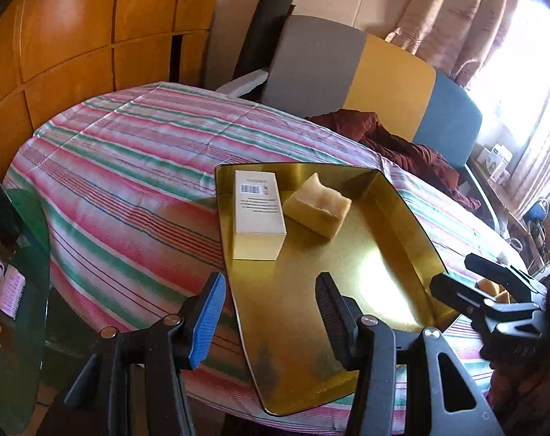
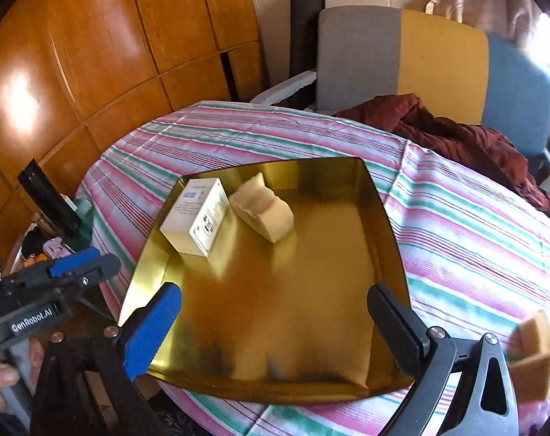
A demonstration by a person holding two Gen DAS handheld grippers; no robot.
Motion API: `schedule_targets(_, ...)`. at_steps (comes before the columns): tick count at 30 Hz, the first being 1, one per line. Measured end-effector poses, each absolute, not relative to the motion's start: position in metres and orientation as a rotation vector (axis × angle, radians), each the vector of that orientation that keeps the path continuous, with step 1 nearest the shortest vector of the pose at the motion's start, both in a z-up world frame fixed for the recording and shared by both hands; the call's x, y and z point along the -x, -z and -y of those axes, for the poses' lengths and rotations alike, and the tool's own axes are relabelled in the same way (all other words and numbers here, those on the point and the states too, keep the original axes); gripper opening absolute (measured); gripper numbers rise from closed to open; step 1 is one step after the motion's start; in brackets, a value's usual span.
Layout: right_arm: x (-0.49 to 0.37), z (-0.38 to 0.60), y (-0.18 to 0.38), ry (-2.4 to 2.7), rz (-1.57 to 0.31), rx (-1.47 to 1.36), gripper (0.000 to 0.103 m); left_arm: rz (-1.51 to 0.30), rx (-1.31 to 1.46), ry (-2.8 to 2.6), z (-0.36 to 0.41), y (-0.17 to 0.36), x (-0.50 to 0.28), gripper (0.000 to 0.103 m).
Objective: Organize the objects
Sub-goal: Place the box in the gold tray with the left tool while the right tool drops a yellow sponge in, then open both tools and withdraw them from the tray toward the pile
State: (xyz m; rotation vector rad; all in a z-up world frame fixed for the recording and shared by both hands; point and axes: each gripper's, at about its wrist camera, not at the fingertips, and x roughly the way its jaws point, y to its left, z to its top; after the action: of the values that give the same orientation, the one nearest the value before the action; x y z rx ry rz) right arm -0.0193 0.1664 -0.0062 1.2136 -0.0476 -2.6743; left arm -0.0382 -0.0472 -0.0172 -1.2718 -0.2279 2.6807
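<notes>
One tray (image 2: pixel 387 225), one box (image 2: pixel 195 218), one sponge (image 2: pixel 264 214).

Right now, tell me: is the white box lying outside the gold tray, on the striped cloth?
No. The white box lies inside the gold tray, beside the yellow sponge.

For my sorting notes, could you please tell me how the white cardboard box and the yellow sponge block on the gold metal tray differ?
The white cardboard box has flat faces and crisp edges; the yellow sponge block looks soft, with a notched, uneven top. The box carries a barcode and printed text; the sponge is plain. The box is longer than the sponge. Both lie side by side on the far half of the gold metal tray, untouched by either gripper.
</notes>
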Motion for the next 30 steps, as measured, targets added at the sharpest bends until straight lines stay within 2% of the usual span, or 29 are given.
schedule_targets(12,-0.003,-0.168,0.003,2.782,-0.055,-1.142,0.103,0.065,1.198,-2.705,0.019,0.006,0.023,0.052)
schedule_targets(20,-0.009,-0.183,0.005,2.818,-0.009,-1.144,0.103,-0.045,1.176,-2.695,-0.002,0.006,0.015,0.052)
schedule_targets(30,-0.018,-0.221,0.013,2.886,0.07,-1.19,0.103,-0.079,1.17,-2.594,-0.027,0.012,0.012,0.052)
